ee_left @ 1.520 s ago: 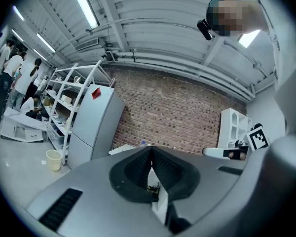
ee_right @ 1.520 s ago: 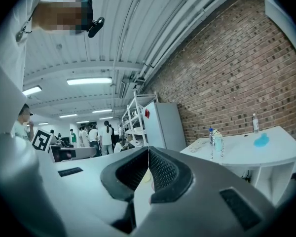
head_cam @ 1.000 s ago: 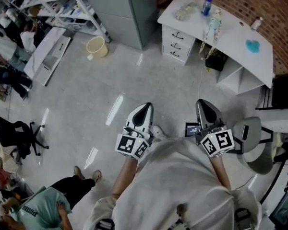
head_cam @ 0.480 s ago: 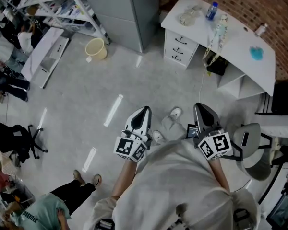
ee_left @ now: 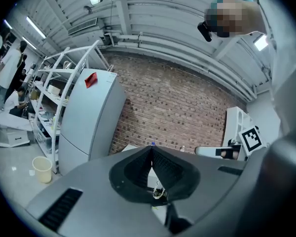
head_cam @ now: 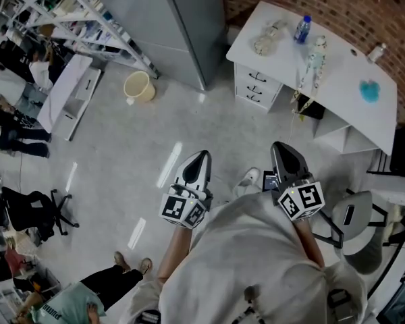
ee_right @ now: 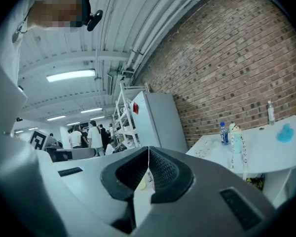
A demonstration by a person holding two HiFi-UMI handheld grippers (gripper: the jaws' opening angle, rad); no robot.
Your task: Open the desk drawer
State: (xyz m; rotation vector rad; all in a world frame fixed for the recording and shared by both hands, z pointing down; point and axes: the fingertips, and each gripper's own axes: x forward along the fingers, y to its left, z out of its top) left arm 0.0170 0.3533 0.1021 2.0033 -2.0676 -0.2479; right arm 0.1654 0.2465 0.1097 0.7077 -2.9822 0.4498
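Left gripper (head_cam: 201, 156) and right gripper (head_cam: 282, 147) are both closed and empty, well apart from the desk (head_cam: 337, 79). Approach step, I'd say; next comes opening the jaws at a drawer (head_cam: 258, 79) handle.

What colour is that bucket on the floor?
Pale yellow. The bucket shows best in the head view.

White desk (head_cam: 337, 73), red-brown brick wall (head_cam: 337, 5), blue bottle (head_cam: 301, 29), cream bucket (head_cam: 139, 86), grey cabinet (head_cam: 182, 25), pale grey floor (head_cam: 121, 154)
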